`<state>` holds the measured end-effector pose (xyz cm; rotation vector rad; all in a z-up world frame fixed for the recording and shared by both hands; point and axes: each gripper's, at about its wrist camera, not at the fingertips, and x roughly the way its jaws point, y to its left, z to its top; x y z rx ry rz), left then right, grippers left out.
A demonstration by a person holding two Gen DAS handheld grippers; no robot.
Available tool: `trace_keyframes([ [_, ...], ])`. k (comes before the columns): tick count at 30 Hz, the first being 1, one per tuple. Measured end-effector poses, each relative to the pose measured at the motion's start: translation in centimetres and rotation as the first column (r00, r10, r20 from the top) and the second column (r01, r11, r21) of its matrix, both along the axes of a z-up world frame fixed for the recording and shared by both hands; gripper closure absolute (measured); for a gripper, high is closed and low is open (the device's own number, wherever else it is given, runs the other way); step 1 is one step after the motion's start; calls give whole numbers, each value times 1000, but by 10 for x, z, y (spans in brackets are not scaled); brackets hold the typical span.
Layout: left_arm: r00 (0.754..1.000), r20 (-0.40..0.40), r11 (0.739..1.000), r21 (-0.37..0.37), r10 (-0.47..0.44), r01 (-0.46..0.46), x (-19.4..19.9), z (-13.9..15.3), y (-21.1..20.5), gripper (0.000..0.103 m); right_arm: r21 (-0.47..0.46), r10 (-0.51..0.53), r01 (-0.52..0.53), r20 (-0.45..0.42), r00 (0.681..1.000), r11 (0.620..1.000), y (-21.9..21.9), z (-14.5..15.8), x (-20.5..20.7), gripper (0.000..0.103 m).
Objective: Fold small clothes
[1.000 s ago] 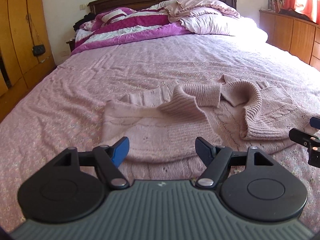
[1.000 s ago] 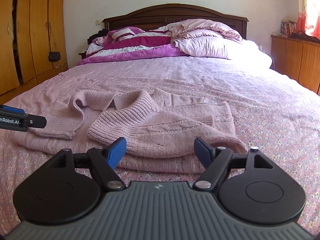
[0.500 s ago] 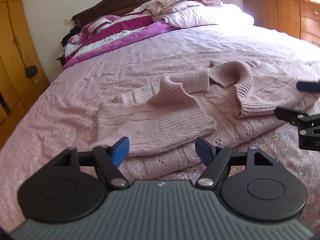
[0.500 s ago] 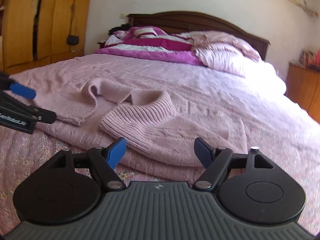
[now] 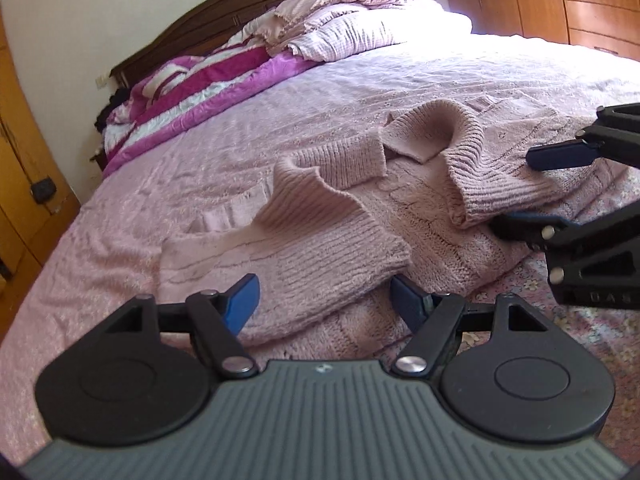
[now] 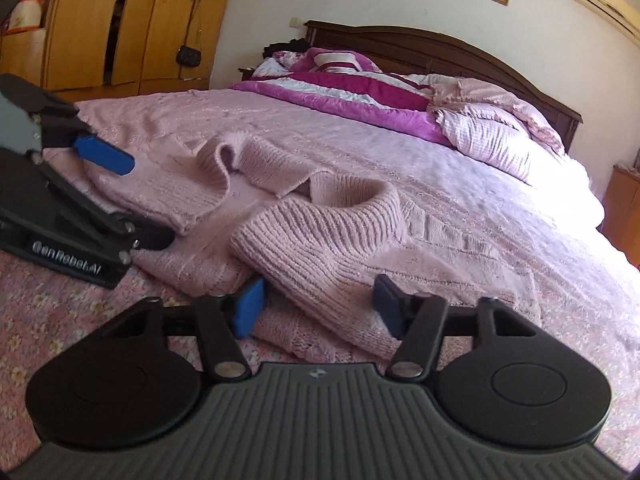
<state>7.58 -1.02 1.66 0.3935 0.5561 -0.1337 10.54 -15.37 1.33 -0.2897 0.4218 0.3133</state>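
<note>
Pink bedspread [image 5: 280, 112] — wooden wardrobe [image 6: 132, 20]

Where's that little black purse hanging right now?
In the right wrist view, the black purse hangs on the wooden wardrobe at upper left, left of the bed's headboard.

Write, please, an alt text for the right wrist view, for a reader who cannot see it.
The open right gripper reaches over the near edge of a pink knitted sweater, its sleeves folded in, on a pink bedspread. The left gripper, also open, is at that sweater's left side. Behind are pillows, a dark headboard and a wooden wardrobe.
</note>
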Motion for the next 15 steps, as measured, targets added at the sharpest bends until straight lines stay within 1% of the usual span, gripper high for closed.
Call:
trace_keyframes([
  [1,1000,9,1000,3,-7,7,0,0,0,35,10,-4,4,-2,1000,1000,0,0,2,50],
  [2,1000,14,1000,2,-17,17,-1,-1,0,50,17,-7,7,-6,1000,1000,-1,0,4,60],
  [3,1000,12,1000,-3,-22,22,0,0,0,59,23,-11,12,-5,1000,1000,-1,1,5,65],
  [4,1000,8,1000,-13,-21,22,1,0,1,82,24,-15,15,-2,1000,1000,-1,2,5,77],
  [5,1000,5,1000,-23,-15,15,2,2,3,91,26,-17,17,1,1000,1000,-2,3,6,85],
  [7,1000,18,999,-48,0,1,2,7,9,93,32,-25,25,14,1000,999,-5,8,6,92],
  [9,999,51,998,-56,12,-9,2,16,15,93,33,-40,39,42,998,999,-9,14,6,93],
  [12,992,119,999,-36,33,-29,7,34,26,93,28,-72,70,92,993,997,-17,27,9,94],
  [15,984,165,998,-16,67,-65,21,50,41,93,20,-118,116,132,984,993,-30,43,20,94],
])
